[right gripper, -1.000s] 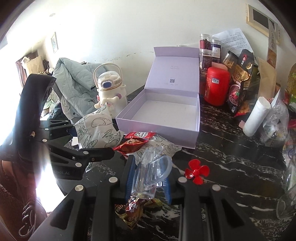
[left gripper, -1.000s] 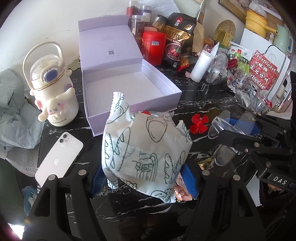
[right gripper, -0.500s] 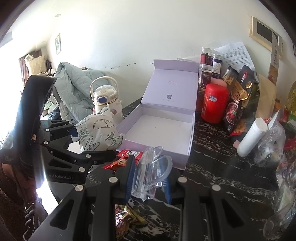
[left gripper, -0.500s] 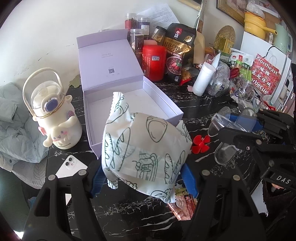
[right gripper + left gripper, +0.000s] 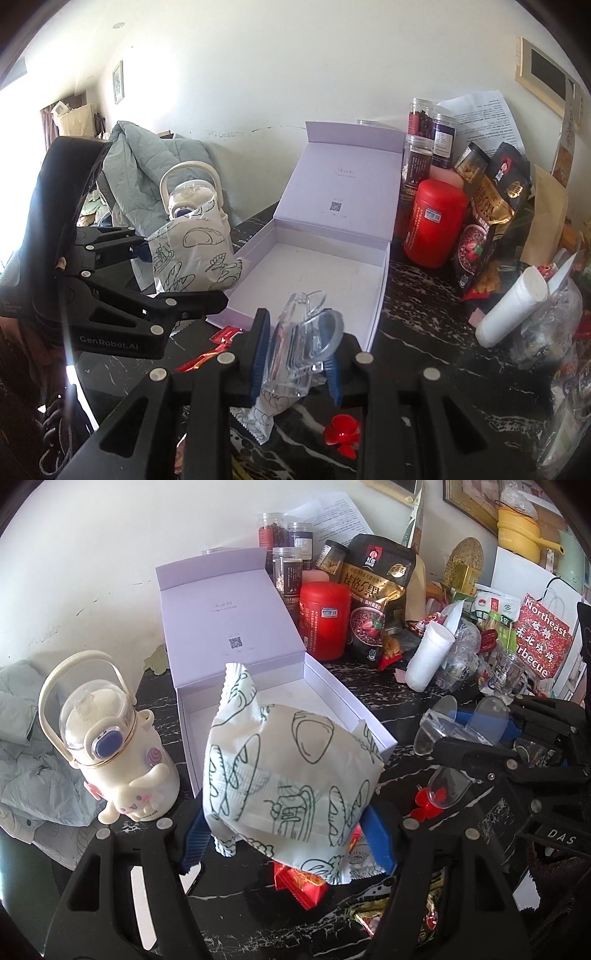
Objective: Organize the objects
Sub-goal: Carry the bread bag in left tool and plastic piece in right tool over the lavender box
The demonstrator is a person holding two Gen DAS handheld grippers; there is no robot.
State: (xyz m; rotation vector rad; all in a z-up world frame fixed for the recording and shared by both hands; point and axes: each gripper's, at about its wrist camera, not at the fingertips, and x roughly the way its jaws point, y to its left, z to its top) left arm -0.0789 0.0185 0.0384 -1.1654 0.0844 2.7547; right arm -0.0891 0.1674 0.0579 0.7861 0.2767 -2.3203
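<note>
My left gripper (image 5: 288, 840) is shut on a white snack bag printed with green bread drawings (image 5: 291, 771), held above the near edge of an open lilac box (image 5: 332, 686). The same bag (image 5: 192, 258) shows at the left of the right wrist view, beside the box (image 5: 380, 288). My right gripper (image 5: 295, 354) is shut on a clear plastic clip (image 5: 299, 347), just in front of the box's near wall. That clip (image 5: 443, 734) also appears at the right of the left wrist view. The box's lid stands upright and its inside is bare.
A cream bottle with a handle (image 5: 110, 753) stands left of the box. A red canister (image 5: 325, 620), jars and snack bags crowd behind it, with a white roll (image 5: 428, 657) to the right. Red wrappers (image 5: 299, 882), a second printed bag (image 5: 262, 413) and a red pinwheel (image 5: 341, 437) lie on the black marble table.
Both grippers have moved forward and a little up toward the lilac box, carrying the printed bag and the clear clip. The phone on the table has slipped out of sight below the left gripper.
</note>
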